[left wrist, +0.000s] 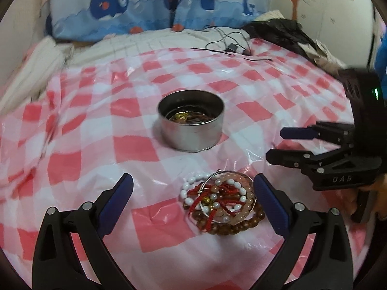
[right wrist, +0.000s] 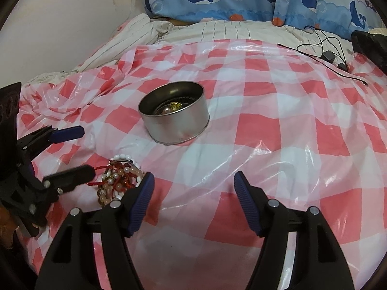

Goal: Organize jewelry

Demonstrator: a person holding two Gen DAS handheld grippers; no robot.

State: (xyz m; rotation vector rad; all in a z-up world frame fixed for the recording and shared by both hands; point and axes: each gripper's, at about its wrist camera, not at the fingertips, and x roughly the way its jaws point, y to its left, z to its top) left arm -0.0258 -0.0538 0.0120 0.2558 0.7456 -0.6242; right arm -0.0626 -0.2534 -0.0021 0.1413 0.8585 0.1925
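Observation:
A pile of bead bracelets (left wrist: 221,203), white, pink, brown and red cord, lies on the red-checked plastic sheet (left wrist: 96,125). My left gripper (left wrist: 193,188) is open, with the pile just inside its right finger. A round metal tin (left wrist: 191,125) holding gold and wire jewelry stands beyond it. My right gripper (left wrist: 274,145) is open and empty at the right. In the right wrist view, my right gripper (right wrist: 193,183) is open over bare sheet, the pile (right wrist: 118,176) lies left of it, the tin (right wrist: 174,118) is ahead, and my left gripper (right wrist: 75,151) is at the left.
Whale-print pillows (left wrist: 145,7) line the back. A black cable with an adapter (left wrist: 232,46) lies at the far right of the bed. A black bag (left wrist: 278,31) sits at the back right. Striped bedding (right wrist: 135,36) is bunched at the left.

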